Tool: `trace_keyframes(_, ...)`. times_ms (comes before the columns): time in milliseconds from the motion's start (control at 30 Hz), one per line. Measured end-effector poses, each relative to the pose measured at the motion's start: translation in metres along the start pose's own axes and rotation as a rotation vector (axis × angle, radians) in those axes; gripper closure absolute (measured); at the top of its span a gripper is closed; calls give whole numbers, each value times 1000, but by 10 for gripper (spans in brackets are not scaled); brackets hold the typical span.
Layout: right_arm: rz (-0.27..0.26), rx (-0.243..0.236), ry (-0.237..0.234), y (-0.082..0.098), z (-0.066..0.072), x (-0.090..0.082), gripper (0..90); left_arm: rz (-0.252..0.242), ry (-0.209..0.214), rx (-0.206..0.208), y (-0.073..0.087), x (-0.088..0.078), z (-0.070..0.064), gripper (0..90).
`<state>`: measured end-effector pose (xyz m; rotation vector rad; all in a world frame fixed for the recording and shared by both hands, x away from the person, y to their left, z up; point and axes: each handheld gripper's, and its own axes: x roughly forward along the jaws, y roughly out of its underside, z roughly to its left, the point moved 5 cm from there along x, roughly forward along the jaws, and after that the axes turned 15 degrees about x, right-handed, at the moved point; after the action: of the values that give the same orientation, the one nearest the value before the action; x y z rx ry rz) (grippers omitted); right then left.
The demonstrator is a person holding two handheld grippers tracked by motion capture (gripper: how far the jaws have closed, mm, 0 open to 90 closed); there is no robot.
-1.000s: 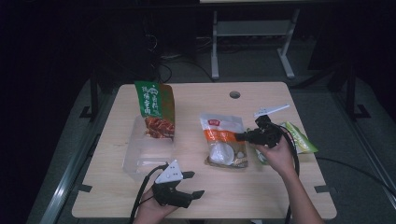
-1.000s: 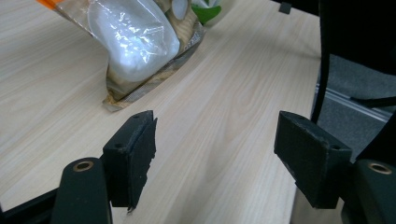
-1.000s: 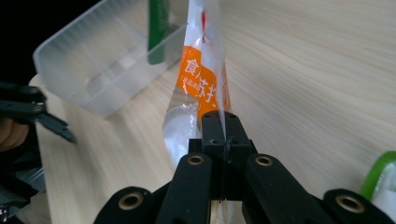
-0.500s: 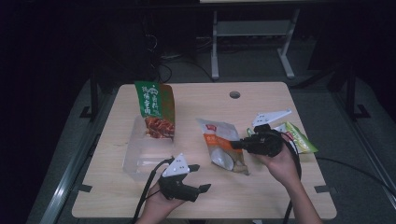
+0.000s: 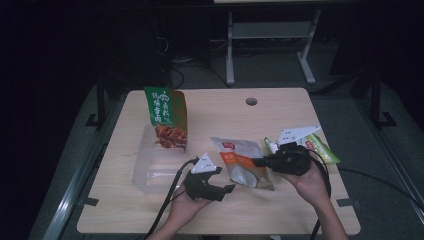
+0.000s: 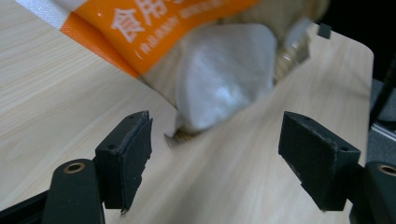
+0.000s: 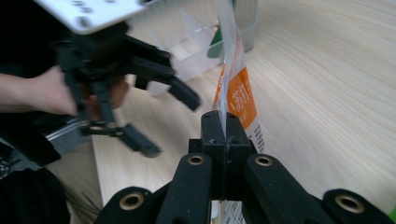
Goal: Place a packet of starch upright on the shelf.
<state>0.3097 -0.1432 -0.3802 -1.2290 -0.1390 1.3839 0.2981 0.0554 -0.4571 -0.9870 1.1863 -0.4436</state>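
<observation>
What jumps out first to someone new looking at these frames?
The orange-and-white foil snack pouch at the table's middle, pinched at its edge by the shut right gripper. Just in front, the open left gripper points at its lower end. At the back left, a tall green snack bag stands in a clear plastic bin.

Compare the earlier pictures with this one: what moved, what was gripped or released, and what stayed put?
The left gripper moved right toward the orange pouch, jaws open. The right gripper, shut on the pouch, shifted it slightly toward the person. The green bag, clear tub and table stayed put.
</observation>
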Motion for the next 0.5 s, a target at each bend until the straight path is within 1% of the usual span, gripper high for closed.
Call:
trace_keyframes(33, -1, -4, -5, 2, 0, -1, 900, 9, -3, -1, 0, 3, 2, 252)
trace_keyframes(67, -5, -3, -10, 4, -1, -1, 900, 10, 3, -7, -1, 7, 5, 257)
trace_keyframes(133, -9, -6, -9, 6, -3, -3, 900, 5, 14, -37, -1, 13, 10, 294)
trace_keyframes(167, -13, -5, -7, 7, -4, -3, 900, -2, 23, -59, -2, 16, 11, 321)
trace_keyframes(200, -15, -7, -8, 8, -5, -4, 900, -6, 35, -62, -3, 18, 13, 355)
trace_keyframes(233, -17, -3, -12, 9, -5, -4, 900, -14, 45, -84, -4, 20, 14, 395)
trace_keyframes(267, -15, 1, -26, 10, -5, -4, 900, -21, 52, -89, -5, 22, 15, 431)
trace_keyframes(300, -11, 0, -36, 11, -5, -4, 900, -31, 64, -107, -6, 24, 16, 482)
trace_keyframes(367, -8, -8, -35, 12, -5, -4, 900, -40, 80, -132, -7, 27, 18, 536)
trace_keyframes(433, -8, -11, -31, 12, -5, -4, 900, -46, 103, -131, -8, 29, 21, 634)
trace_keyframes(467, -10, -15, -21, 12, -6, -4, 900, -47, 105, -113, -8, 29, 23, 680)
trace_keyframes(500, -13, -16, -18, 13, -7, -4, 900, -56, 116, -117, -9, 29, 22, 736)
